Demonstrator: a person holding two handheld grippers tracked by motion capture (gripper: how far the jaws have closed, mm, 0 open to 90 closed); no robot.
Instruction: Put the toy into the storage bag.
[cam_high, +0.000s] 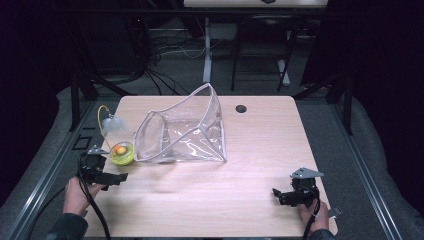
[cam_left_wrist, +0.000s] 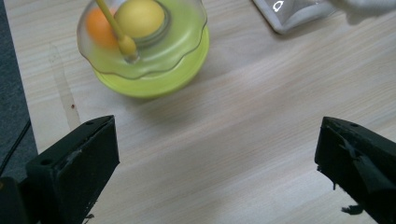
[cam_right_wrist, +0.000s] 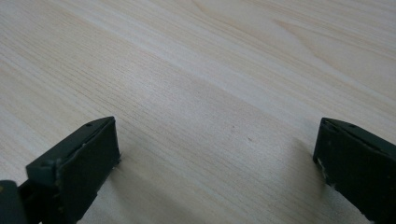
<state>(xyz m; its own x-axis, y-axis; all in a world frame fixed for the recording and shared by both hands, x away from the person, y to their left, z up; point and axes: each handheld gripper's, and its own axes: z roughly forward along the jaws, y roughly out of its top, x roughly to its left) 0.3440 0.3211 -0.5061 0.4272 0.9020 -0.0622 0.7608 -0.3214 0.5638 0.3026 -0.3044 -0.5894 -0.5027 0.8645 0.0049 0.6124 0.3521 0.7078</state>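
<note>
The left gripper (cam_high: 112, 178) hovers with its jaws spread wide and empty at the near left of the table (cam_high: 260, 150), just short of the yellow-green toy bowl (cam_high: 121, 154), which sits at the left edge, just left of the clear plastic pouch (cam_high: 182, 132). We judge the bowl to be light, rigid plastic: its clear scalloped dome (cam_left_wrist: 144, 56) looks smooth and likely slippery, so we would grip low on the opaque yellow-green base (cam_left_wrist: 154, 84), across its width, and not on the dome. Inside the dome we see a yellow ball (cam_left_wrist: 140, 17) and an orange ball (cam_left_wrist: 95, 28); both would roll if the bowl tilts. A thin yellow stalk (cam_left_wrist: 116, 32) rises from the dome and arches to a white feathery tuft (cam_high: 114, 123) (springy and probably fragile, so a poor handle). The pouch stands propped open with its mouth to the left, soft, thin-walled and prone to collapse; we cannot tell whether anything lies in it. The right gripper (cam_high: 284, 195) rests at the near right, well apart, jaws likewise spread over bare wood.
</note>
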